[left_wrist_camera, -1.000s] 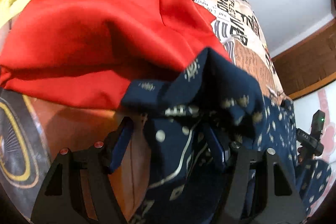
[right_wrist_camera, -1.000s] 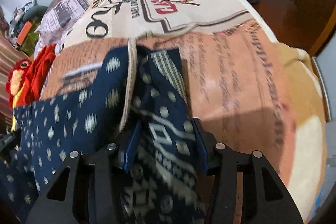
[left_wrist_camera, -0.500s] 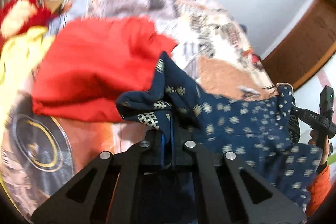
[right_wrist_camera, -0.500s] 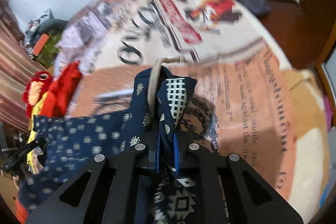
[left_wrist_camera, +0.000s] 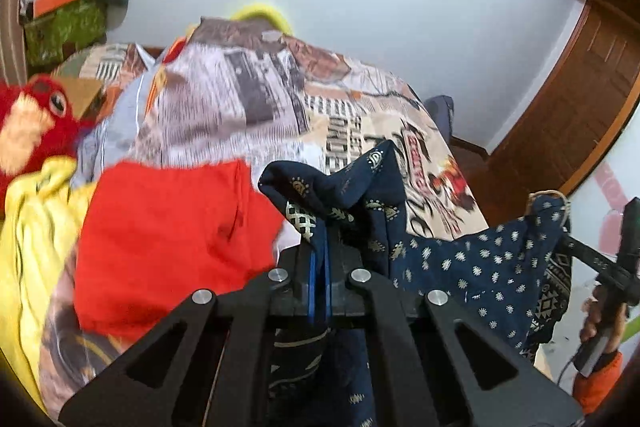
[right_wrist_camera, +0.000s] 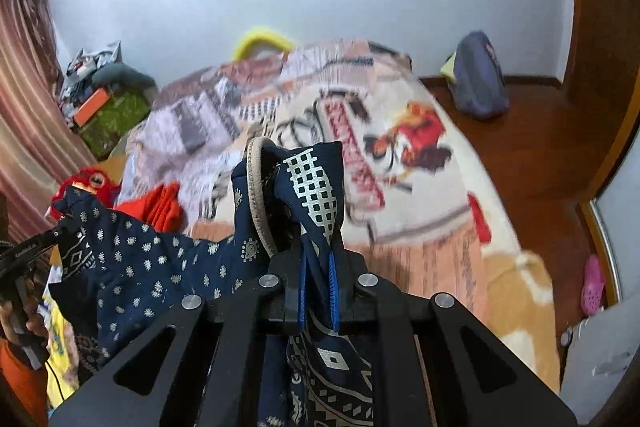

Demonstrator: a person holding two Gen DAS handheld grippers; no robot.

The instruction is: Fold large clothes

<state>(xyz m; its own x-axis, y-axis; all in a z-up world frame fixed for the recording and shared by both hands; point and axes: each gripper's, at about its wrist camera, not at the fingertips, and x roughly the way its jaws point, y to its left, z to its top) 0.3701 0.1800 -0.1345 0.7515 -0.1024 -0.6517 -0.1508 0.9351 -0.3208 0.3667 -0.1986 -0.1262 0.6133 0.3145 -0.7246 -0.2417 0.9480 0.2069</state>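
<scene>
Left wrist: red cloth point(left_wrist_camera: 168, 243) beside clamped navy garment point(left_wrist_camera: 472, 267).

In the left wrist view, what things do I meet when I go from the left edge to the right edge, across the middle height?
Red plush toy → yellow cloth → red garment → navy patterned garment, shut in the left hand-held gripper → the other hand-held gripper at the right edge.

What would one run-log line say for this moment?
left gripper: shut on dark blue patterned cloth garment | right gripper: shut on same garment | garment: lifted, spread between both | bed: below
</scene>
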